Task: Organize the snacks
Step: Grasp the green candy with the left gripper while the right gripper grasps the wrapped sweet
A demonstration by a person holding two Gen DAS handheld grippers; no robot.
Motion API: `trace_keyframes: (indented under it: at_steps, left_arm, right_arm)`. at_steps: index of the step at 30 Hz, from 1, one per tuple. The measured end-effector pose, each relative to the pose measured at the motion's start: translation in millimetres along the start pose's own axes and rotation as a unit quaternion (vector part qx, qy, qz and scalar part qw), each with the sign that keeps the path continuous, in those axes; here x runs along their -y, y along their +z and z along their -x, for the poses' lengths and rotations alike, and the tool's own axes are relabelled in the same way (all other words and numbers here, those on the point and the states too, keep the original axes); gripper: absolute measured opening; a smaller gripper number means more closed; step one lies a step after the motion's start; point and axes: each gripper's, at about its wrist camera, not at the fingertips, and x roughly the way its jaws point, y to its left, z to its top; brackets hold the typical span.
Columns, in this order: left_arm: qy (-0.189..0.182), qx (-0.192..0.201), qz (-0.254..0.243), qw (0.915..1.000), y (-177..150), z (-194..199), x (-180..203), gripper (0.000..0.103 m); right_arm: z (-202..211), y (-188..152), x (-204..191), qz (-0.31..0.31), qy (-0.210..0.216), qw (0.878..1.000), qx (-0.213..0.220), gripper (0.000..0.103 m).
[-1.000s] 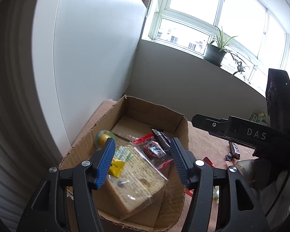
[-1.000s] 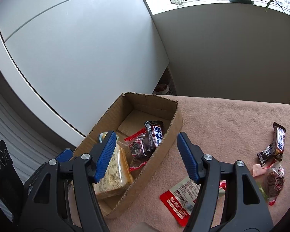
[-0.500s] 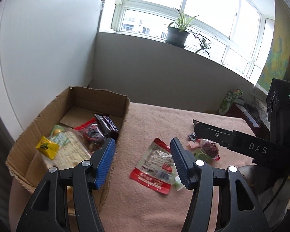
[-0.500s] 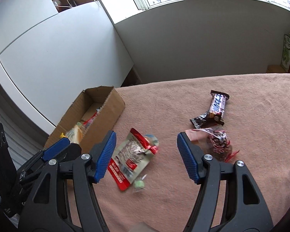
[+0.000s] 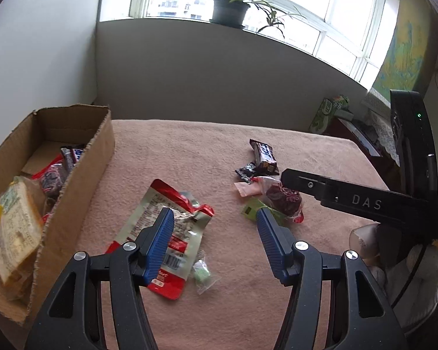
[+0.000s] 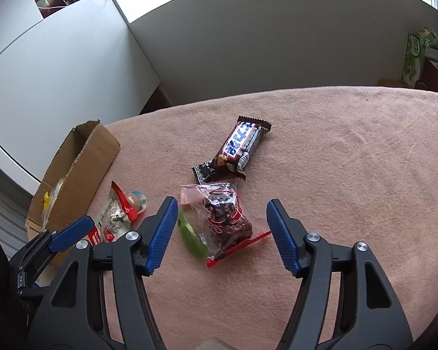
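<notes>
A cardboard box (image 5: 102, 145) (image 6: 81, 157) at the left holds a sandwich pack (image 5: 11, 230), a red-wrapped cake and a chocolate bar. On the pink cloth lie a red and silver pouch (image 5: 163, 233) (image 6: 111, 218), a small green candy (image 5: 201, 274), a chocolate bar (image 5: 264, 153) (image 6: 242, 145), a small black packet (image 6: 207, 172), a clear bag with a dark cake (image 5: 283, 198) (image 6: 224, 218) and a green packet (image 6: 191, 237). My left gripper (image 5: 213, 245) is open and empty, above the pouch's right edge. My right gripper (image 6: 222, 233) is open and empty around the cake bag.
The cloth-covered table (image 6: 350, 180) ends at a grey wall behind. A green carton (image 5: 330, 110) (image 6: 417, 55) stands off the table's far right. A potted plant (image 5: 230, 8) sits on the window sill. A white cabinet stands behind the box.
Both grippers have swung right, away from the box, and lowered toward the loose snacks on the cloth. Both stay open and empty.
</notes>
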Motion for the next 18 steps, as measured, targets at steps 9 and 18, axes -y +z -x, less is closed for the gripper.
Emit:
trace_keyframes:
  at_steps: [9,18]
  left_arm:
    - [-0.005,-0.035,-0.031,0.9989,-7.3,-30.7,34.5,0.059]
    - [0.008,-0.057,-0.043,0.9974,-5.2,-58.0,52.1,0.058]
  right_arm:
    - [-14.2,-4.4,12.8,-0.001,0.009,1.000,-0.026,0.054]
    - [-8.0,1.8,41.5,-0.012,0.004,1.000,-0.017,0.053]
